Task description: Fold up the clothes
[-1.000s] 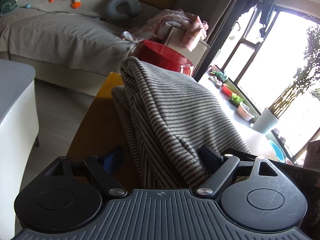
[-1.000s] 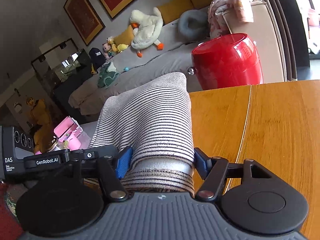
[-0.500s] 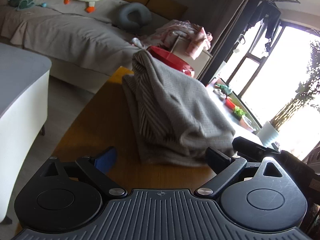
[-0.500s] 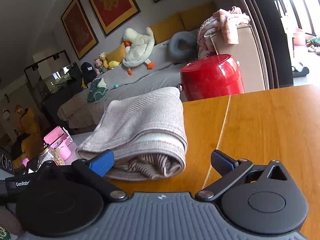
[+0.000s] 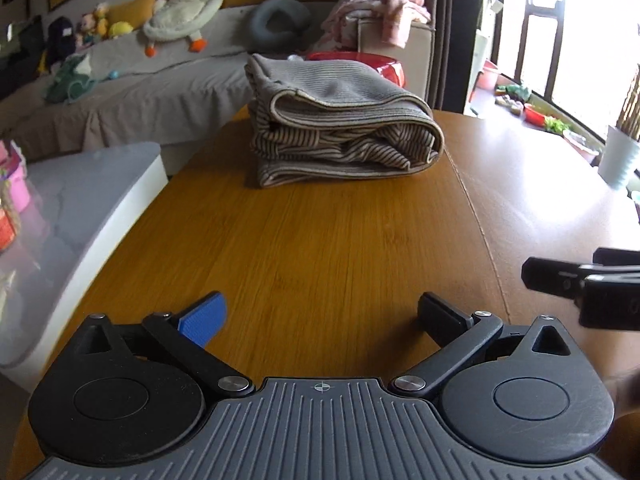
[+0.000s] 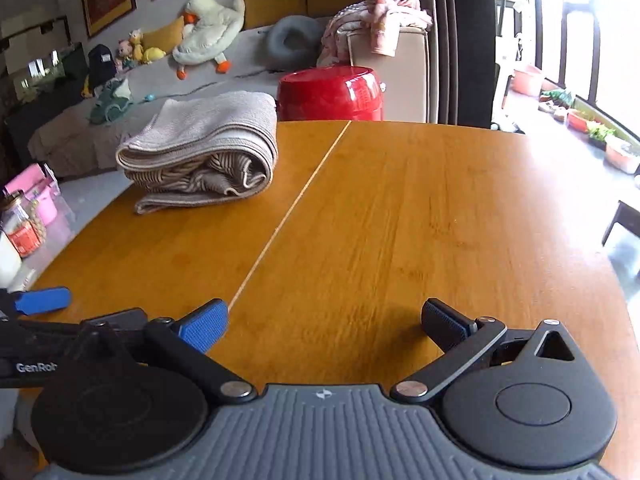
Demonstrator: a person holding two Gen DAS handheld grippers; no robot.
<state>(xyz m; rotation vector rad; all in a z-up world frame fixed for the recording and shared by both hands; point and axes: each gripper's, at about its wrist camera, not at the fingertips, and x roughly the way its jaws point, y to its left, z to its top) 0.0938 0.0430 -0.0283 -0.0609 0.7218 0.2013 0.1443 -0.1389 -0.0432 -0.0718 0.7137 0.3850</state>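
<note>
Folded striped garment (image 5: 340,120) sits on the wooden counter (image 5: 320,248), toward its far edge, well apart from both tongs. Left tongs (image 5: 320,314): jaws still spreading, nothing btwn them, only bare counter. Right tongs (image 6: 324,320): jaws wide apart, released, nothing btwn them either. In the left wrist view the garment lies straight ahead of the left tongs; in the right wrist view it's ahead and off to the left (image 6: 204,156), left of the counter's pale seam line (image 6: 288,216).

Garment: soft ribbed knit, grey-beige outside w/ fine stripes, bolder dark/cream stripes showing in the inner layers at the open end. Shape: thick rounded bundle, several layers, top layer curling over like a roll, edges bound w/ a pale hem.

Counter: warm orange-brown wood, visible grain, smooth, w/ glare on the window side, curved outer edge.

Tongs: black plastic arms, metal pivot pins, blue ribbed pad (image 5: 204,318) on one finger, dark ribbed pad on the other; grey grooved body below.

Behind the garment: glossy red round drum (image 6: 332,94), then a grey-covered sofa (image 5: 160,88) w/ a plush goose (image 6: 208,32).
</note>
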